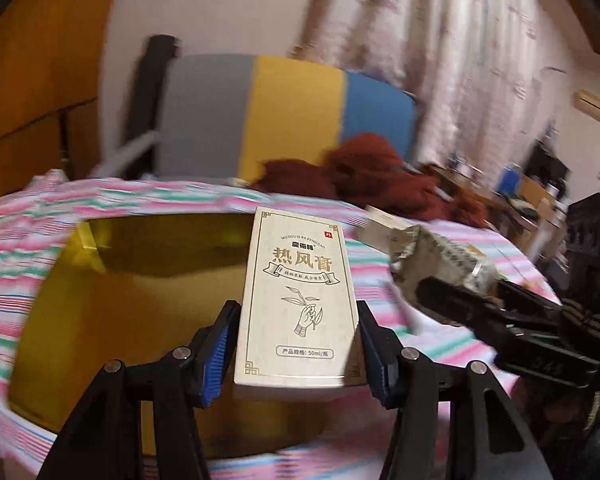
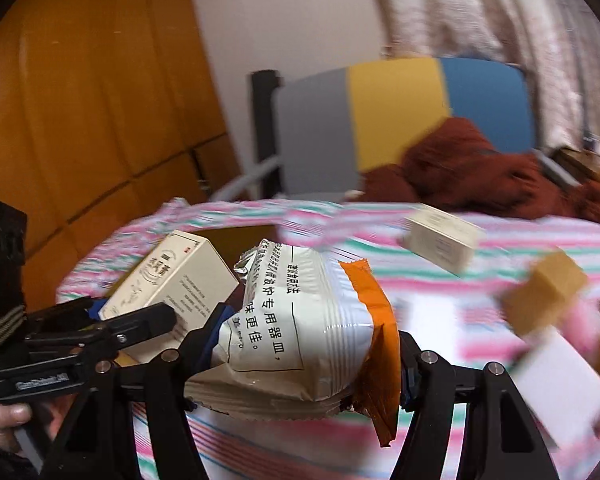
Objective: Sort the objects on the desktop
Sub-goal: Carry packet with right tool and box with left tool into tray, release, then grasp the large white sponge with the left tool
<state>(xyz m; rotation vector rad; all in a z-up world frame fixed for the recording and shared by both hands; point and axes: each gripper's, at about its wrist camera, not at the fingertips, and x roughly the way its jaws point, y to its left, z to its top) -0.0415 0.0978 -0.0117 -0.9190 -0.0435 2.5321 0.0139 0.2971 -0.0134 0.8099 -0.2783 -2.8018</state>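
My left gripper [image 1: 296, 320] is shut on a cream ointment box [image 1: 298, 300] with gold print, held upright above a yellow open box [image 1: 112, 300] on the striped tablecloth. My right gripper [image 2: 304, 344] is shut on a white and orange snack packet [image 2: 300, 320], held above the cloth. In the left wrist view the right gripper [image 1: 432, 292] shows at right with the packet [image 1: 440, 264]. In the right wrist view the left gripper [image 2: 136, 312] shows at left with the cream box [image 2: 172, 280].
A small cream box [image 2: 444, 240], a tan box [image 2: 544, 292] and a white box [image 2: 556, 384] lie on the pink-green striped cloth [image 2: 420, 288]. A red garment [image 2: 480, 168] and a grey-yellow-blue chair [image 2: 400, 112] stand behind the table.
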